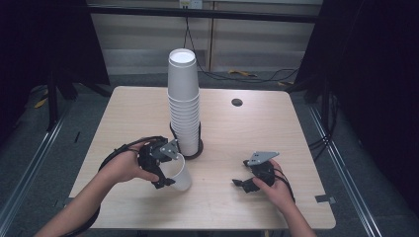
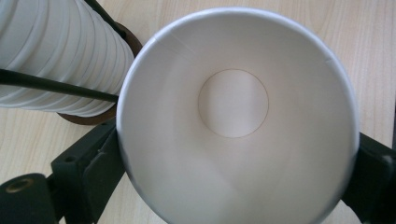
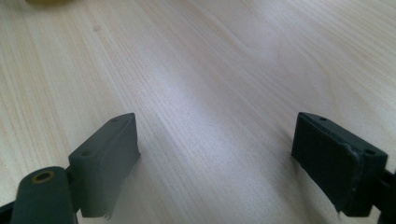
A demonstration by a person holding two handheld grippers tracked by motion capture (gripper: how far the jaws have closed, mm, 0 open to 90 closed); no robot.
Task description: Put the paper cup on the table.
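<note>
A white paper cup point(image 2: 233, 121) at centre frame is flanked by the left gripper point(image 1: 165, 170) jaws; contact cannot be confirmed. Right gripper point(image 1: 243, 183) jaws are spread, nothing held.

cup point(image 2: 233, 140) near rim cut off below; jaw contact perhaps hidden | stack point(image 2: 51, 56) top cropped

You look down on a pale wooden worktop point(image 1: 148, 113) with rounded corners and a small dark round hole point(image 1: 237, 102) near its far edge. Grey carpet floor point(image 1: 356, 168) surrounds it, black cables point(image 1: 247, 76) trail behind, and beige wall panels point(image 1: 148, 39) stand between dark curtains point(image 1: 375, 74).
</note>
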